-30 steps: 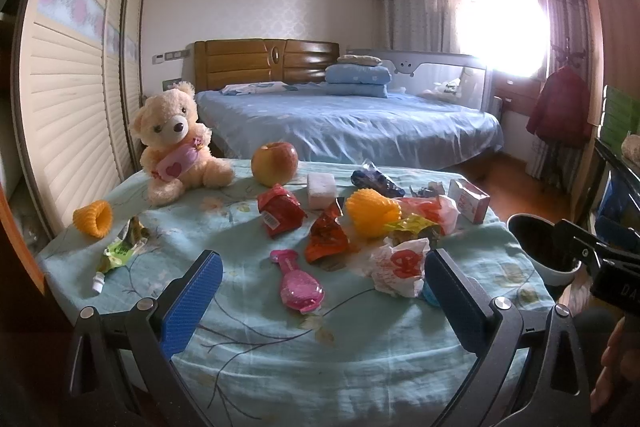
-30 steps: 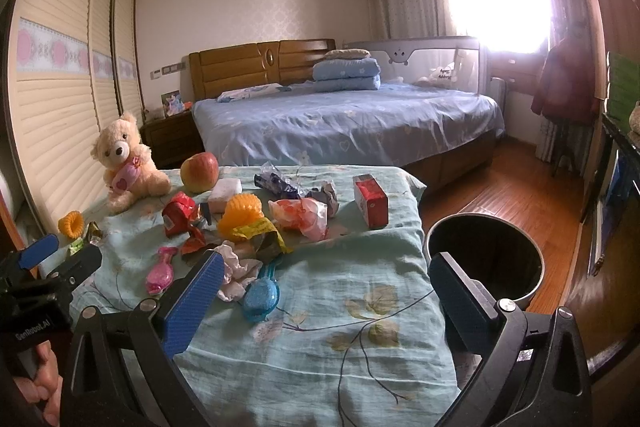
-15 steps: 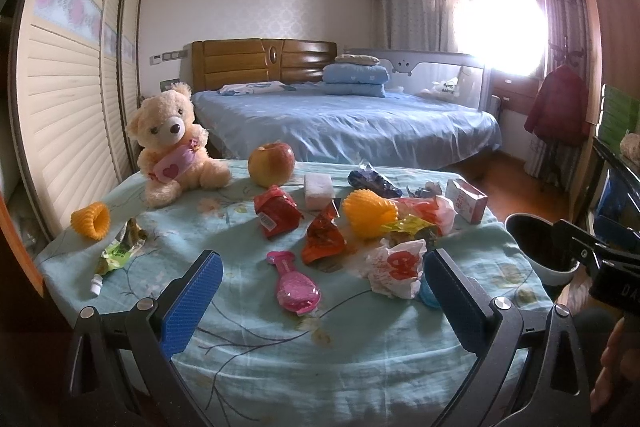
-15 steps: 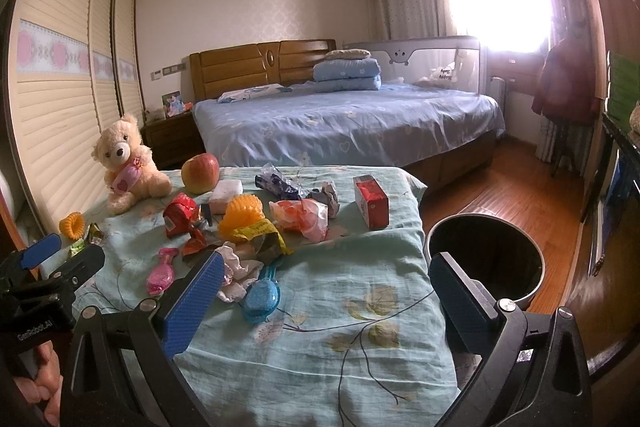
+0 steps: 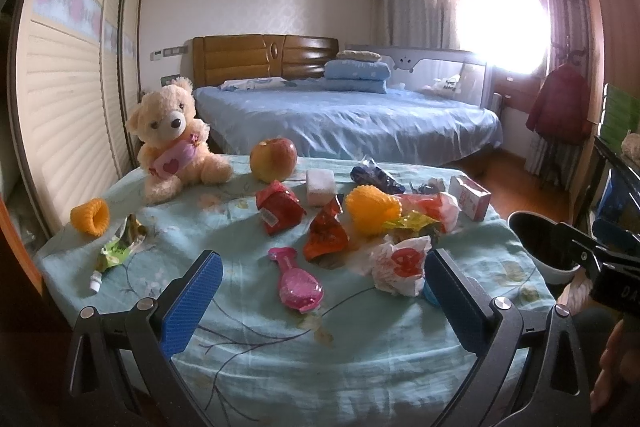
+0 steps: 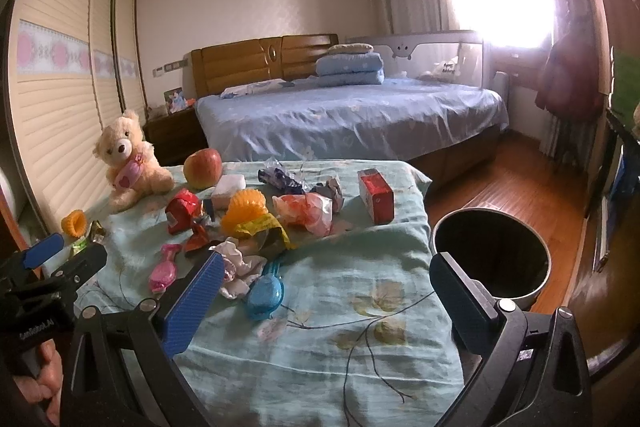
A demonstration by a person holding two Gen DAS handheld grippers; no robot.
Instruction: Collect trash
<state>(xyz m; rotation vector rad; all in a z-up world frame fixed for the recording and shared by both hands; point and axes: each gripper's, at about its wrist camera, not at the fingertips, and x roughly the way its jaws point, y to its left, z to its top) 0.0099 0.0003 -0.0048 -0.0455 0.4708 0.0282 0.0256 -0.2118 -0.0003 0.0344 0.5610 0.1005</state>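
Wrappers litter a table draped in a light-blue cloth [image 5: 360,339]: a red packet [image 5: 280,209], an orange-red wrapper [image 5: 326,235], a crumpled white-and-red wrapper [image 5: 400,263], a green wrapper [image 5: 116,247] at the left, a red carton [image 6: 375,195]. A black trash bin [image 6: 490,253] stands on the floor right of the table. My left gripper [image 5: 320,291] hovers open over the near cloth, short of the pile. My right gripper [image 6: 326,297] is open too, above the table's near right part, beside the bin.
A teddy bear [image 5: 172,139], an apple [image 5: 273,159], a white sponge [image 5: 320,183], orange cups [image 5: 90,217], pink goggles [image 5: 298,283] and blue goggles [image 6: 266,291] also lie on the table. Behind it stands a bed [image 5: 340,119]. Sliding wardrobe doors line the left.
Both grippers have stayed open and nearly still. The left view has shifted only slightly; nothing on the table has moved.
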